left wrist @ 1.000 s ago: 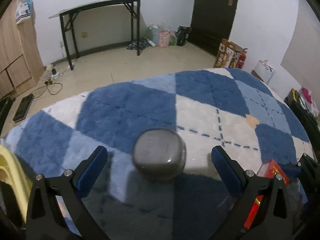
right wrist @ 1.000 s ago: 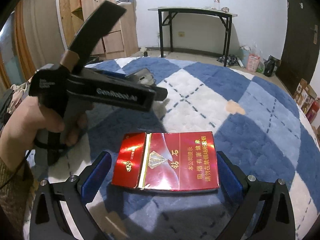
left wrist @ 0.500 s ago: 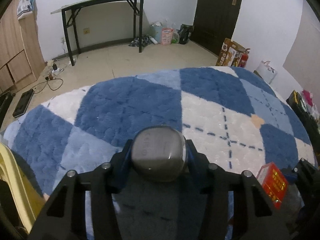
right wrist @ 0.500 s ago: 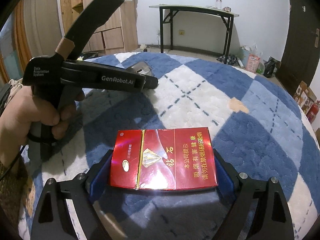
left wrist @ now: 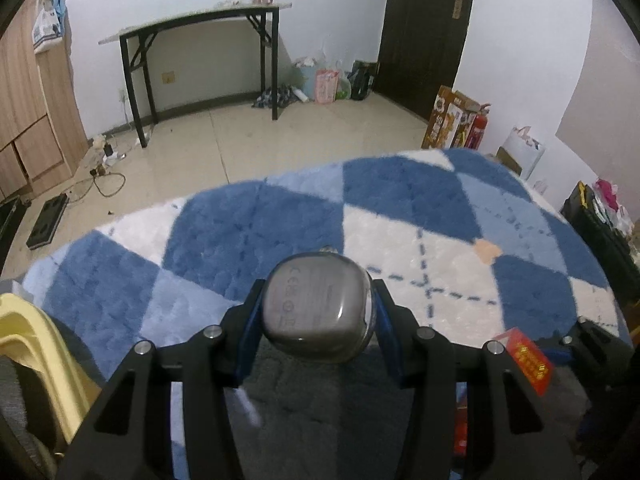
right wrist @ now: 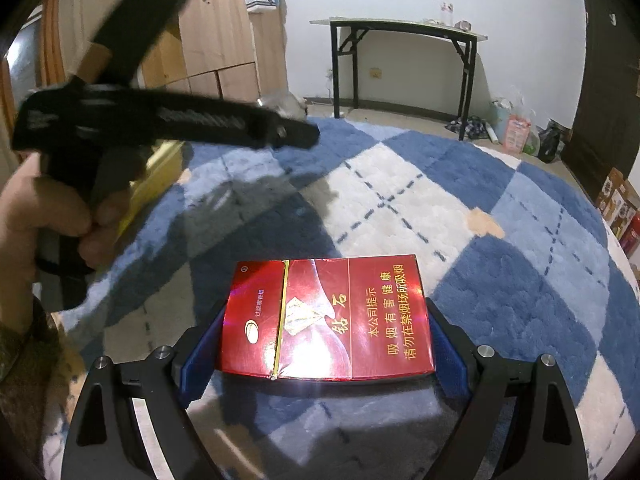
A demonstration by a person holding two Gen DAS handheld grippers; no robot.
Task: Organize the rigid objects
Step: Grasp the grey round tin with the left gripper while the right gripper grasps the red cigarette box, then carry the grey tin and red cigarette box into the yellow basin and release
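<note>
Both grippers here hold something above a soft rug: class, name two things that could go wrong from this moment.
1. The grey case is rounded and glossy, and the left gripper pinches only its sides, so it might squirt out and drop onto the rug.
2. The right gripper grips the red pack by its short ends; squeezing harder could crush the thin carton.
3. The left tool crosses close ahead of the right gripper, so they might collide.

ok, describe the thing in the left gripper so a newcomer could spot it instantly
Start at the blue-and-white checked rug. Above its near edge, the left gripper is shut on a small grey case, rounded like a pebble, with fine printed marks on its face. The only other object nearby, a red cigarette pack, is flat, rectangular and glossy.
</note>
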